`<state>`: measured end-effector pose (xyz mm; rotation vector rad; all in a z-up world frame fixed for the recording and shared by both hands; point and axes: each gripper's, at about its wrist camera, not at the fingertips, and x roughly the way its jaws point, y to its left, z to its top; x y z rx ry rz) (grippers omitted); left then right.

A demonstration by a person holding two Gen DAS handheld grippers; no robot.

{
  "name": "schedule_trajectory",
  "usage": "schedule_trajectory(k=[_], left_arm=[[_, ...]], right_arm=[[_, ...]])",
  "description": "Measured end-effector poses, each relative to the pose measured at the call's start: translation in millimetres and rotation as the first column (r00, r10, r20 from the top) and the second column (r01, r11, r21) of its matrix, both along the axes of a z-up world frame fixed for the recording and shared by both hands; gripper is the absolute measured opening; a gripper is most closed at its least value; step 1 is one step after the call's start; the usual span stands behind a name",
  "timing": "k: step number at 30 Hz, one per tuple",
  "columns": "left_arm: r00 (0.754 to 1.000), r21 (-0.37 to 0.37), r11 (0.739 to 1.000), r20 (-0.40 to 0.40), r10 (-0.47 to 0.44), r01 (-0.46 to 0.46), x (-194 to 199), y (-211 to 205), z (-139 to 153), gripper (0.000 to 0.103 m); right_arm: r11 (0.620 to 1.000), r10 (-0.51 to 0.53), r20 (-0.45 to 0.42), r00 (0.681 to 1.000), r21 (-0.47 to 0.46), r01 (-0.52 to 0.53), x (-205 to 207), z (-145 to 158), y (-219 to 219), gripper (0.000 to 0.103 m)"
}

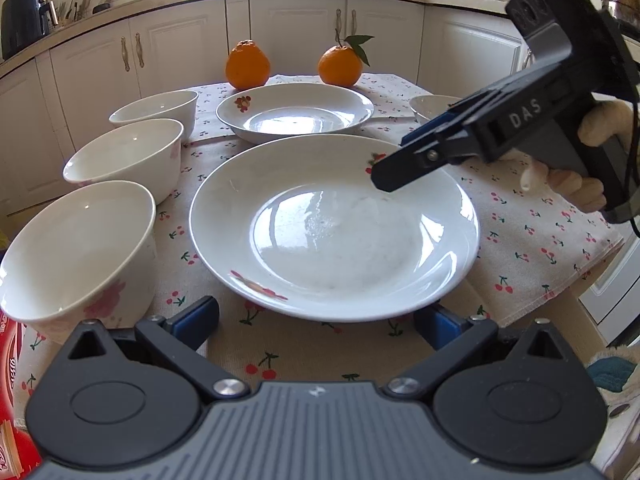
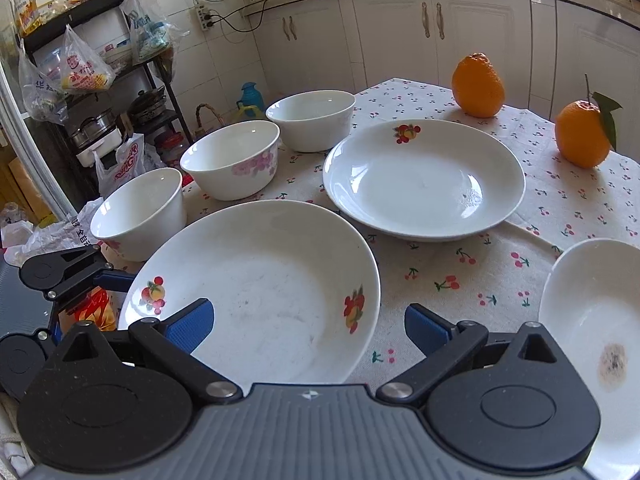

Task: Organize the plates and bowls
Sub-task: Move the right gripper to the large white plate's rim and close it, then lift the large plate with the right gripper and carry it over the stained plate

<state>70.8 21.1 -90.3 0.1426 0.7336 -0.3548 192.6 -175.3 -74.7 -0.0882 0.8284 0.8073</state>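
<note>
Flanking near plate [image 1: 334, 228] rim, tools wide.

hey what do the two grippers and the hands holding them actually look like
Both are the same build: black linkage arms with silver pivot bolts on a ribbed grey body, and blue ribbed pads on the fingers. The left gripper shows this close up. The right gripper is seen from the side: black pistol-style handle, white "DAS" lettering, a thin black cable behind, held in a fuzzy cream glove.
</note>
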Motion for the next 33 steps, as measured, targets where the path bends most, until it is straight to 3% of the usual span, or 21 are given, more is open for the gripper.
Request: schedule_trajectory(k=[5, 14, 33], left_arm=[[1.000, -0.002, 1.000, 0.015, -0.005, 0.005, -3, 0, -1, 0.102], [0.999, -0.003, 1.000, 0.030, -0.020, 0.020, -5, 0, -2, 0.102], [0.998, 0.003, 0.999, 0.041, -0.048, 0.048, -2, -6, 0, 0.101]], right_arm=[[0.999, 0.037, -0.034, 0.999, 0.010, -0.037, 25, -5, 8, 0.089], [0.994, 0.108, -0.090, 0.990, 0.020, -0.107, 51, -11, 21, 0.077], [0.988, 0.150, -0.123, 0.981, 0.046, -0.145, 55, -13, 23, 0.074]])
